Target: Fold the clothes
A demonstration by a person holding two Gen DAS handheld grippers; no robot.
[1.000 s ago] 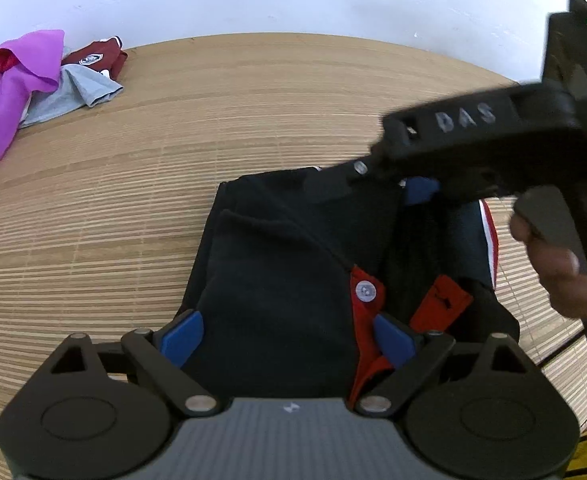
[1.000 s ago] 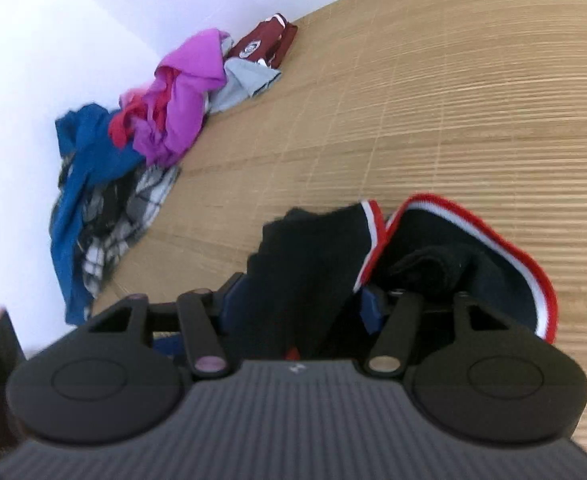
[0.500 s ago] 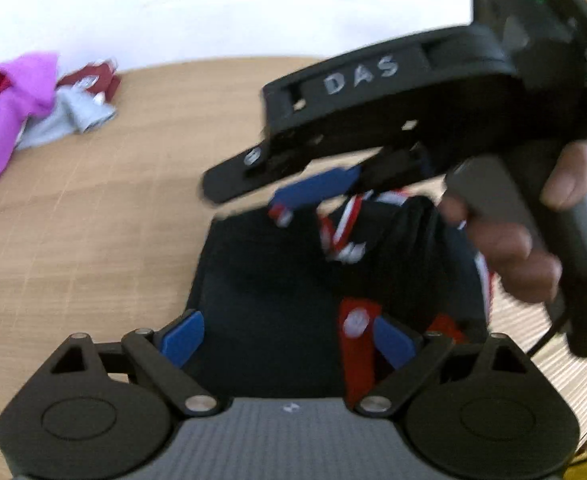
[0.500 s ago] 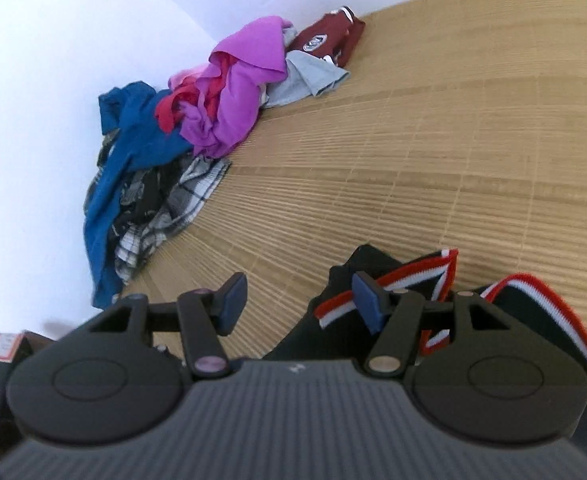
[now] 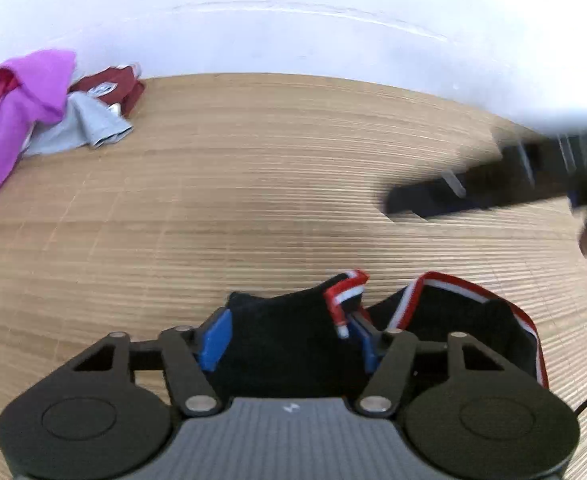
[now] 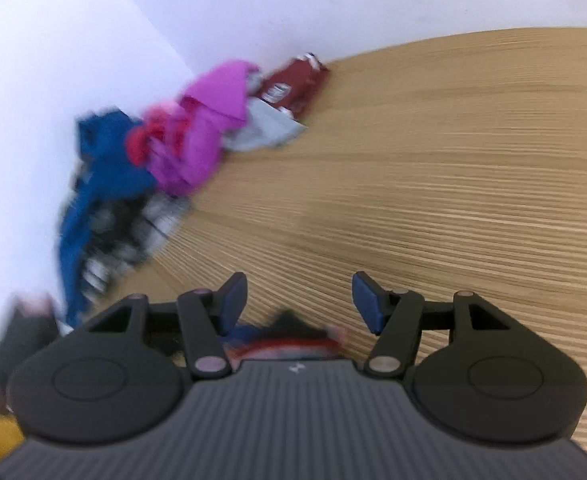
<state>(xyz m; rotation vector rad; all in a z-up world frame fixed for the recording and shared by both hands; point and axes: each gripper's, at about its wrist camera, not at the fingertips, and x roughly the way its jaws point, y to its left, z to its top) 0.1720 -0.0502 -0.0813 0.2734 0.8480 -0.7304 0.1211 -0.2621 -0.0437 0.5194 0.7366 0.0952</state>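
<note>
Left wrist view: your left gripper (image 5: 289, 334) is standing wide open over the black garment (image 5: 293, 344), its blue pads straddling the cloth without pinching it. The garment, trimmed in red and white, is lying bunched on the slatted wooden surface (image 5: 253, 200) right under the fingers. A blurred dark tool is crossing at far right.

Right wrist view: your right gripper (image 6: 299, 300) is hanging wide open with nothing held, the garment (image 6: 285, 346) showing only as a blurred sliver beneath it. A pile of clothes (image 6: 181, 160) is sitting against the white wall.
</note>
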